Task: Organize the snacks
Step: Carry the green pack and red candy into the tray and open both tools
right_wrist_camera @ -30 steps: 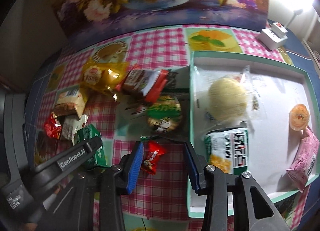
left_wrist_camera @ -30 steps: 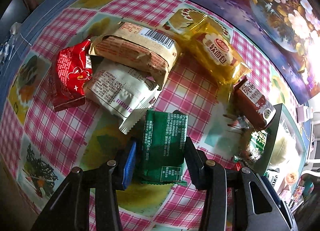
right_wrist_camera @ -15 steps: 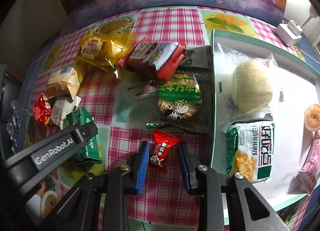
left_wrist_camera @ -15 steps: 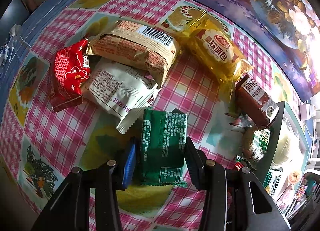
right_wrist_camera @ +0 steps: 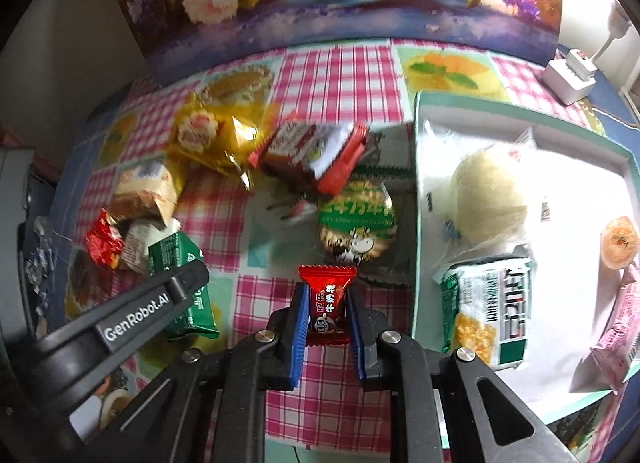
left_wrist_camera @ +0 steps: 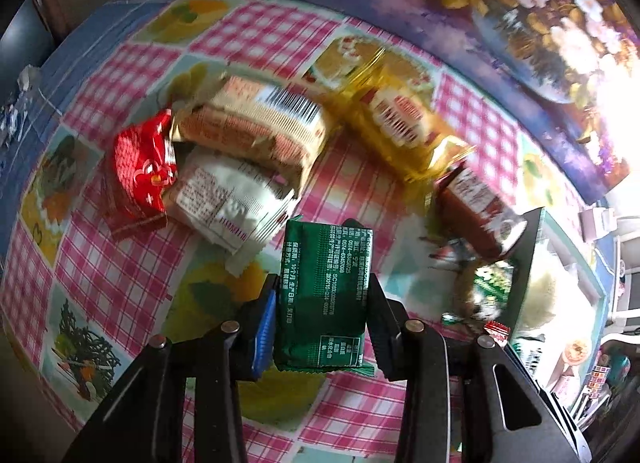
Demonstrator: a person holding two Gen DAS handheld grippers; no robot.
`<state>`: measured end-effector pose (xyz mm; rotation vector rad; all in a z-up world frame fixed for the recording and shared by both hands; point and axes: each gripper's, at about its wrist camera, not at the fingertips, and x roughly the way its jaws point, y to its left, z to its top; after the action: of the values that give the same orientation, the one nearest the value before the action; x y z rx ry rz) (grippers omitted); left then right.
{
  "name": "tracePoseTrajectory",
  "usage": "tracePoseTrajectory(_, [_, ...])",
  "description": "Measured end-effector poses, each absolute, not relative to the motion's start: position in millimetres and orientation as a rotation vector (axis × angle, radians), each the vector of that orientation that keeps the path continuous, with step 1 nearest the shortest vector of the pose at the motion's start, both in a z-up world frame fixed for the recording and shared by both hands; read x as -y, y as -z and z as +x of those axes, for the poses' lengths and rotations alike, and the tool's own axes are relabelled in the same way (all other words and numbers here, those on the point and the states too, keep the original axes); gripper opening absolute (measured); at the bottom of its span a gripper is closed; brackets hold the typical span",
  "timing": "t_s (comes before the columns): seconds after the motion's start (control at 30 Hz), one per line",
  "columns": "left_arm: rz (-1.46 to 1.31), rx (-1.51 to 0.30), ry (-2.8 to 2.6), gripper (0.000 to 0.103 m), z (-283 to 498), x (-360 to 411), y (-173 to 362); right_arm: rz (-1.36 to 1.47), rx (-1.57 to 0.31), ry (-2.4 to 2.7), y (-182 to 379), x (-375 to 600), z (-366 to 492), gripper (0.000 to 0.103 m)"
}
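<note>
Left gripper (left_wrist_camera: 322,305) clamps green packet (left_wrist_camera: 325,295) (seemingly lifted) — right gripper (right_wrist_camera: 328,313) pinches red candy (right_wrist_camera: 327,303).

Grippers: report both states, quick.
Left gripper: shut on the green packet.
Right gripper: shut on the red candy.

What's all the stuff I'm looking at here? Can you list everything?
green packet: 1, dark green, between the left gripper's fingers
red candy: 1, red, between the right gripper's fingers
yellow bread pack: 1, yellow, far side of the cloth
brown-red pack: 1, beside the yellow one
round cow-print snack: 1, green and brown, just left of the tray
tan barcode pack: 1, lying on a white pack
small red pack: 1, left of those
tray: 1, white with green rim, right side
in the tray: pale bun, green-white packet, orange jelly cup, pink packet
tablecloth: pink check
left gripper: closed on the green packet
right gripper: closed on the red candy
</note>
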<state>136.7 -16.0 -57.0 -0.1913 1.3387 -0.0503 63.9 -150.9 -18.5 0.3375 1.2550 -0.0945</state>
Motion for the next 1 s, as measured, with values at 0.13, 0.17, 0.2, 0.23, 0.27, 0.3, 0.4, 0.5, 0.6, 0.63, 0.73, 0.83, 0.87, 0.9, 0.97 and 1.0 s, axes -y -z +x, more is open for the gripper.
tracePoseTrajectory(0.13, [-0.192,-1.298,0.080,0.042,135,19,38,0.349,-1.207,0.118,-1,161,58,0.020])
tracePoseTrajectory(0.17, [-0.192,-1.288,0.087,0.042,134,20,34,0.351,-1.197,0.123,-5,164,58,0.020])
tracePoseTrajectory(0.2, [-0.191,-1.278,0.093,0.042,133,21,29,0.356,-1.186,0.129,-9,168,56,0.020])
tracePoseTrajectory(0.23, [-0.189,-1.269,0.098,0.042,132,22,25,0.369,-1.182,0.137,-13,171,54,0.020])
tracePoseTrajectory(0.27, [-0.189,-1.261,0.104,0.042,132,24,21,0.377,-1.175,0.145,-17,175,55,0.020])
tracePoseTrajectory(0.3, [-0.192,-1.252,0.114,0.042,131,25,17,0.387,-1.167,0.154,-19,179,54,0.020])
tracePoseTrajectory(0.4, [-0.194,-1.229,0.145,0.042,127,32,6,0.413,-1.150,0.188,-24,193,51,0.020])
tracePoseTrajectory(0.5, [-0.168,-1.209,0.162,0.042,125,43,0,0.437,-1.141,0.237,-27,211,44,0.020])
tracePoseTrajectory(0.6, [-0.129,-1.187,0.191,0.042,120,58,-6,0.467,-1.136,0.288,-28,230,35,0.020])
tracePoseTrajectory(0.63, [-0.123,-1.183,0.204,0.042,118,63,-7,0.478,-1.133,0.307,-27,236,32,0.020])
tracePoseTrajectory(0.73, [-0.093,-1.174,0.253,0.042,112,82,-11,0.510,-1.122,0.357,-26,255,23,0.020])
tracePoseTrajectory(0.83, [-0.040,-1.161,0.291,0.042,104,103,-15,0.545,-1.106,0.394,-28,271,13,0.020])
tracePoseTrajectory(0.87, [-0.024,-1.158,0.303,0.042,101,109,-16,0.550,-1.101,0.405,-29,276,11,0.020])
tracePoseTrajectory(0.9, [-0.010,-1.155,0.321,0.042,98,116,-16,0.553,-1.096,0.417,-30,280,9,0.020])
tracePoseTrajectory(0.97, [0.007,-1.154,0.355,0.042,92,127,-17,0.561,-1.085,0.442,-32,289,3,0.020])
tracePoseTrajectory(1.0, [0.016,-1.155,0.373,0.042,90,133,-17,0.569,-1.080,0.453,-33,293,0,0.020])
